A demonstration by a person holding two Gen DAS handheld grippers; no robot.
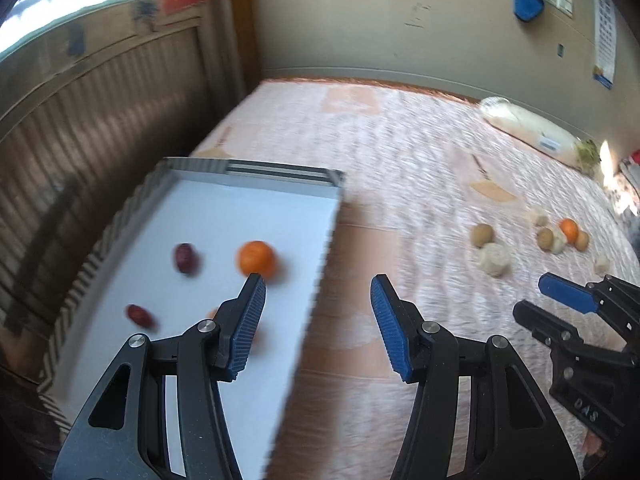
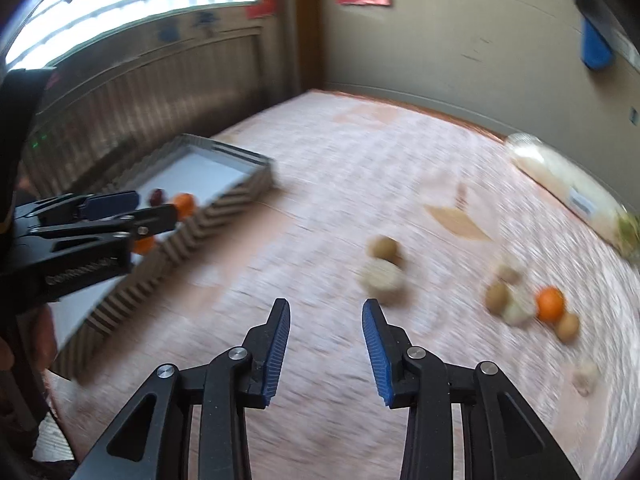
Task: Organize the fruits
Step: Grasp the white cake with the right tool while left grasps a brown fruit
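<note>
A white tray with zigzag-patterned walls lies on the pink bedspread at the left. In it lie an orange and two dark red fruits. My left gripper is open and empty, hovering over the tray's right edge. My right gripper is open and empty above the bedspread. Ahead of it lie a brown fruit and a pale foam net. Farther right is a cluster with an orange and brown fruits. The tray also shows in the right wrist view.
A white bag lies along the far wall at the right. A tan paper piece lies mid-bed. A wooden panelled wall runs along the left side of the bed. My right gripper shows at the right in the left wrist view.
</note>
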